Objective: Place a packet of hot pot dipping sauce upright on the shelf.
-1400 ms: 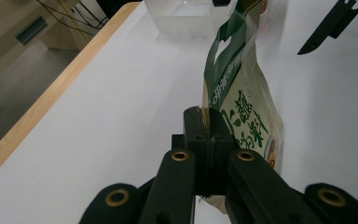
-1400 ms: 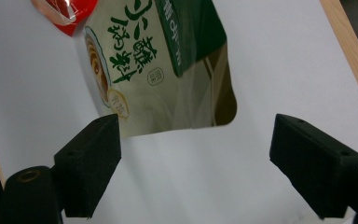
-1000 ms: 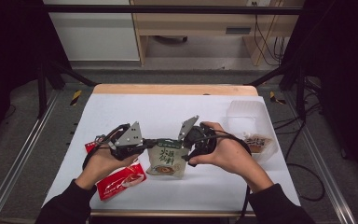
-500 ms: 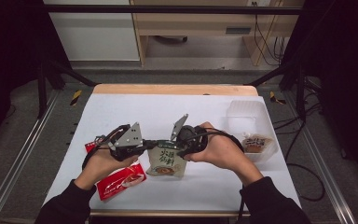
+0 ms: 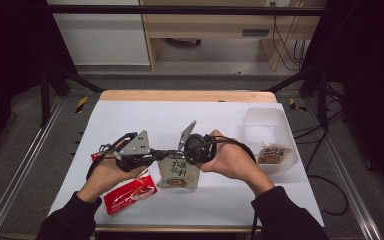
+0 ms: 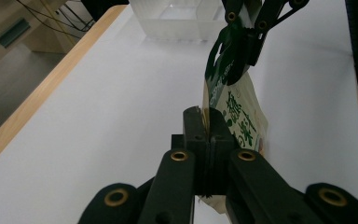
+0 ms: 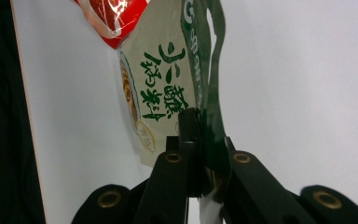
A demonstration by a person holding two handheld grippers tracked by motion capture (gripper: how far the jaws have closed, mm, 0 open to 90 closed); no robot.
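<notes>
Both grippers are clamped on the same sachet point(image 5: 178, 172), a cream packet with green lettering, held just above the white bench point(image 5: 200, 125) near its front-middle. The left gripper point(image 5: 161, 154) comes in from the left and the right gripper point(image 5: 181, 150) from the right, and they meet at the sachet's top edge, practically touching each other.

In the left gripper view the jaws are pressed tight together with the sachet's point(image 6: 237, 116) edge pinched between them. Farther off in that view the right gripper point(image 6: 242, 51) bites the green top strip, and the packet twists between the two grips. The right gripper view tells the same story from the other side: jaws squeezed shut on the green strip, with the sachet's point(image 7: 161, 88) printed face hanging out to the left of them.

A red packet point(image 5: 130, 194) lies flat on the bench just left of the sachet, near the left hand point(image 5: 105, 172). It's also peeking in at the top of the right gripper view point(image 7: 109, 16). Over at the right edge of the bench sits a clear tub point(image 5: 267, 120) with another small packet point(image 5: 274, 154) in its near end, well apart from the grippers. The right hand point(image 5: 230, 160) is wrapped around its gripper between the sachet and the tub.
</notes>
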